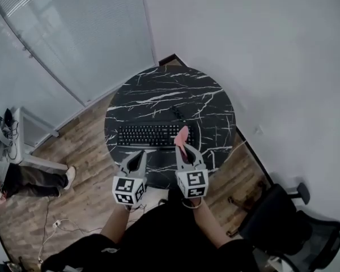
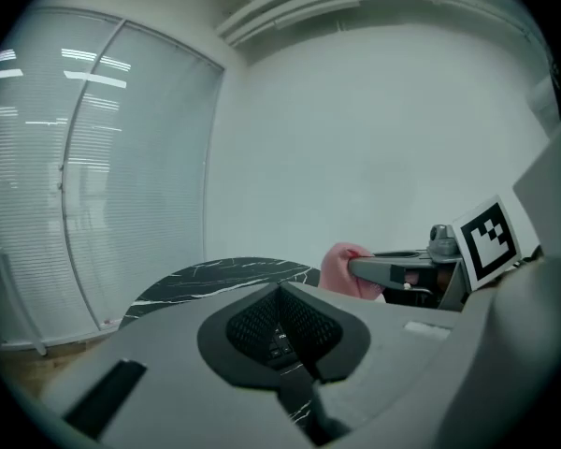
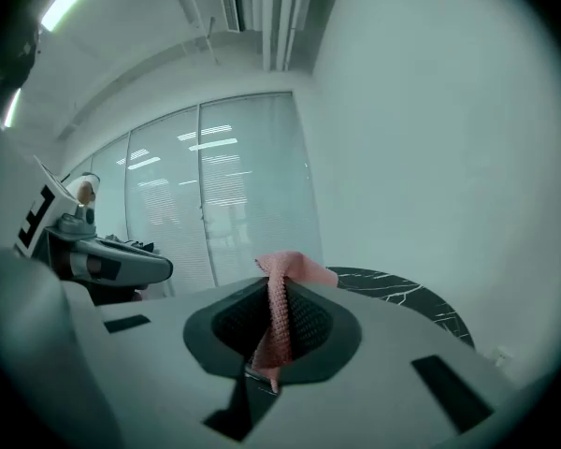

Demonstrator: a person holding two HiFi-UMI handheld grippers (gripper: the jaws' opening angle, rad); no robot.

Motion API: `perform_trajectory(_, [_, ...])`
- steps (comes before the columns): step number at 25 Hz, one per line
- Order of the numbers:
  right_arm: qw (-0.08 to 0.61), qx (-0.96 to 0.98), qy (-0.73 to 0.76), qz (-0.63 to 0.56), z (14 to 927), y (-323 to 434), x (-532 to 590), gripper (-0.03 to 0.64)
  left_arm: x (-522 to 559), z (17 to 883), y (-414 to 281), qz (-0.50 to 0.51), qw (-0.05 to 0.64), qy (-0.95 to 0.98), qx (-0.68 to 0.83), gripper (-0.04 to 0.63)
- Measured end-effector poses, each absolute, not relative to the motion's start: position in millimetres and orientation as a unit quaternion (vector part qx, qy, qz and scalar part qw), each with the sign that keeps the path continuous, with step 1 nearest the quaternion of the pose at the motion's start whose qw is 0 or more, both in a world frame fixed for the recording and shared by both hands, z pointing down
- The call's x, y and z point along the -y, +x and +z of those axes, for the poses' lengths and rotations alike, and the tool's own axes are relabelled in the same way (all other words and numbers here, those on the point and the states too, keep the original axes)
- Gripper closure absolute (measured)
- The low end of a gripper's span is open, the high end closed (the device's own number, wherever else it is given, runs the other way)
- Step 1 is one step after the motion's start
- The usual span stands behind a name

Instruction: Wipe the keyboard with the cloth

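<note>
A black keyboard [image 1: 150,135] lies across the near part of a round black marble table [image 1: 175,89]. My right gripper [image 1: 183,149] is held above the keyboard's right end, shut on a pink cloth [image 1: 182,137]. In the right gripper view the cloth [image 3: 280,316] is pinched between the pads and sticks up past the tips. My left gripper [image 1: 137,158] hovers beside it over the keyboard's near edge, its jaws together and empty. In the left gripper view a few keys show through the hollow between the left gripper's [image 2: 282,293] pads, with the cloth [image 2: 341,267] and right gripper [image 2: 393,269] to the right.
A small dark object [image 1: 177,113] lies on the table behind the keyboard. A black office chair [image 1: 289,220] stands at the lower right. At the left are a glass wall with blinds [image 1: 73,38], a white stand with gear [image 1: 5,135] and a person's legs [image 1: 28,179].
</note>
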State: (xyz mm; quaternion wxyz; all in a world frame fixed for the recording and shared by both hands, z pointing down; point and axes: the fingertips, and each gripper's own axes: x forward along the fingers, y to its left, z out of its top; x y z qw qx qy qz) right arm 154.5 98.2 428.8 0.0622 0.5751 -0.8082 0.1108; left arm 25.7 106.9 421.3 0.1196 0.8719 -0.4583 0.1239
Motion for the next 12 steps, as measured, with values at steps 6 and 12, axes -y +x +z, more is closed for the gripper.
perform_trajectory(6, [0.053, 0.805, 0.59, 0.041, 372.0, 153.2, -152.5, 0.604, -148.2, 390.8, 15.4, 0.085, 0.104, 0.869, 0.476, 0.597])
perform_trajectory(12, [0.028, 0.816, 0.577, -0.004, 330.5, 163.4, -163.3, 0.604, -164.3, 356.3, 37.5, 0.055, 0.076, 0.871, 0.482, 0.597])
